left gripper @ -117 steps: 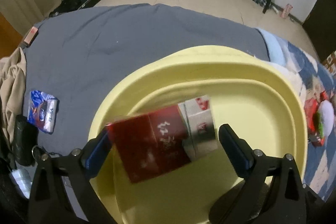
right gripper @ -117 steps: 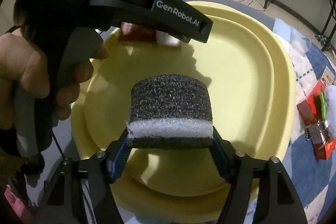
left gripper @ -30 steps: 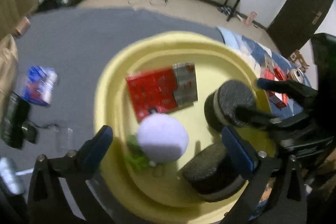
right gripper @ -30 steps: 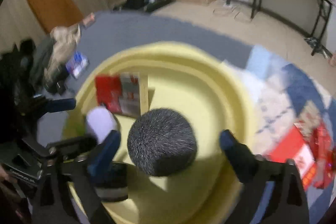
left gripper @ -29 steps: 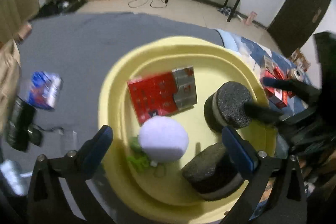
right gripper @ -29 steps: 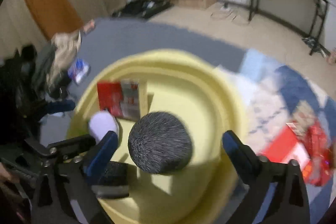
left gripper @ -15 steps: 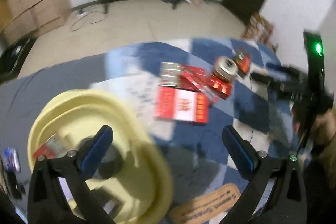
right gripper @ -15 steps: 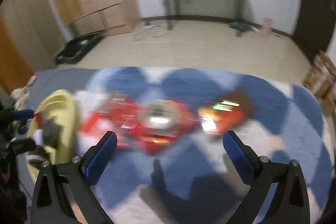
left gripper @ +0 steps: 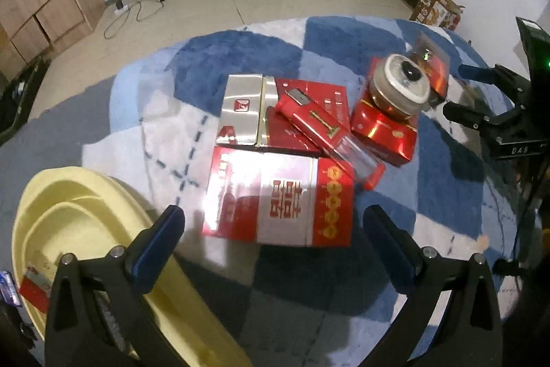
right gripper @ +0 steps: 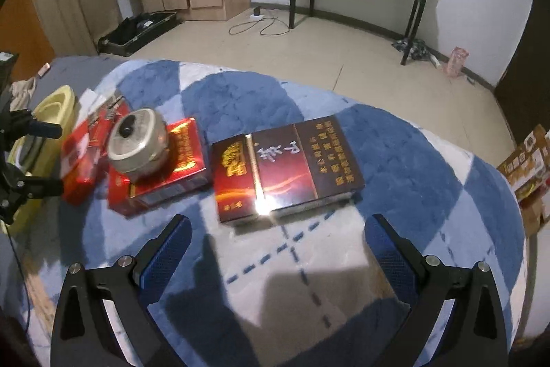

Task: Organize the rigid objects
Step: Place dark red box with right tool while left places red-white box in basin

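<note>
Hovering with both pairs of tongs spread wide and empty, the left tongs [left gripper: 271, 238] face a flat red-and-white carton [left gripper: 278, 198] on the blue-and-white checked plush blanket [left gripper: 237, 54], while the right tongs [right gripper: 275, 246] face a dark maroon flat box [right gripper: 285, 167] lying apart from the red pile. The step looks like choosing the next pick; each must drop and straddle a box's short sides. Blanket around the maroon box is bare, whereas the pale yellow plastic basin [left gripper: 86, 195] sits just beside the carton.

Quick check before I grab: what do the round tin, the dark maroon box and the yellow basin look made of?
Round tin: probably metal, dull silver sheen.
Dark maroon box: likely cardboard under glossy film; it shows a sharp glare.
Yellow basin: looks like moulded plastic, smooth and matte.
</note>
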`<state>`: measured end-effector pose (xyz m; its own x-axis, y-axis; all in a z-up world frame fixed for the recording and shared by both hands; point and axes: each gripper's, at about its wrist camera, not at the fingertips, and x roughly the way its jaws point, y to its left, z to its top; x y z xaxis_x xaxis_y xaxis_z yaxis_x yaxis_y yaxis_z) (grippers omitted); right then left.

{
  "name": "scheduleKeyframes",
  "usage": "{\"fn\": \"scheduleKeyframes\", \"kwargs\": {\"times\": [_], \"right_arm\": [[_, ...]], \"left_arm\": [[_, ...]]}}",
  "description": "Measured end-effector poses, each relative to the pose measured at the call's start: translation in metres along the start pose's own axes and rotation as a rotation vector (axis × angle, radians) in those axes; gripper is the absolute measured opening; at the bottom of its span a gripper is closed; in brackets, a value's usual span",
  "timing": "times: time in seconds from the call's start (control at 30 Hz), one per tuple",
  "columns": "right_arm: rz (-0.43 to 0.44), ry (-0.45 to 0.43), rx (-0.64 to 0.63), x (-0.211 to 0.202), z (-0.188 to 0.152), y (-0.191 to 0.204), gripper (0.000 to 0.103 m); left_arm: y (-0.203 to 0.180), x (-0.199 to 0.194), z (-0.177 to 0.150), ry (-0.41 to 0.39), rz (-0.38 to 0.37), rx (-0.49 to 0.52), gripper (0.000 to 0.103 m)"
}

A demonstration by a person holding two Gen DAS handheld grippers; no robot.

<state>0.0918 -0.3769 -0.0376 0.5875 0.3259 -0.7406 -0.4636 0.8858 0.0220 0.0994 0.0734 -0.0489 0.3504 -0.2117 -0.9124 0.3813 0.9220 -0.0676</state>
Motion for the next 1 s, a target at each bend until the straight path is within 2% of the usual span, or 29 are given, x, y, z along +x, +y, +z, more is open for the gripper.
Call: {"fn": "scheduleKeyframes", "kwargs": {"times": [0.07, 0.2, 0.4, 0.47, 0.5, 0.53, 0.63, 0.73, 0.83, 0.93, 1.0], "right_arm": [[-0.008, -0.013, 0.017, 0.005, 0.001, -0.005, 0.103], [0.002, -0.001, 0.011, 0.016, 0.001, -0.012, 0.103], [0.001, -0.009, -0.019, 0.035, 0.010, -0.013, 0.103], [-0.001, -0.016, -0.019, 0.041, 0.012, -0.012, 0.103], [-0.005, -0.030, -0.024, 0.041, 0.012, -0.012, 0.096], [-0.011, -0.044, -0.033, 0.041, 0.012, -0.010, 0.091], [-0.024, -0.069, -0.031, 0.037, 0.007, -0.007, 0.090], [-0.029, -0.084, 0.005, 0.021, -0.003, -0.011, 0.090], [-0.029, -0.125, 0.043, -0.008, -0.012, -0.009, 0.090], [0.026, -0.159, 0.061, -0.037, -0.023, 0.012, 0.090], [0.068, -0.160, 0.023, -0.048, -0.024, 0.044, 0.090]], "left_arm": [[-0.005, 0.003, 0.000, -0.003, -0.006, 0.017, 0.103], [-0.015, 0.014, 0.000, -0.003, 0.038, 0.069, 0.103], [-0.016, 0.024, 0.004, -0.004, 0.046, 0.044, 0.102], [-0.015, 0.023, 0.004, -0.014, 0.060, 0.035, 0.096], [-0.016, 0.022, 0.005, -0.023, 0.080, 0.031, 0.091], [-0.015, 0.021, 0.006, -0.025, 0.078, 0.026, 0.090], [-0.013, 0.016, 0.004, -0.046, 0.078, 0.021, 0.090], [-0.010, 0.001, -0.002, -0.041, 0.072, 0.019, 0.089], [0.001, -0.035, -0.012, -0.081, 0.052, 0.000, 0.089], [0.025, -0.076, -0.024, -0.132, 0.038, -0.056, 0.090], [0.046, -0.100, -0.032, -0.170, 0.059, -0.088, 0.090]]}}
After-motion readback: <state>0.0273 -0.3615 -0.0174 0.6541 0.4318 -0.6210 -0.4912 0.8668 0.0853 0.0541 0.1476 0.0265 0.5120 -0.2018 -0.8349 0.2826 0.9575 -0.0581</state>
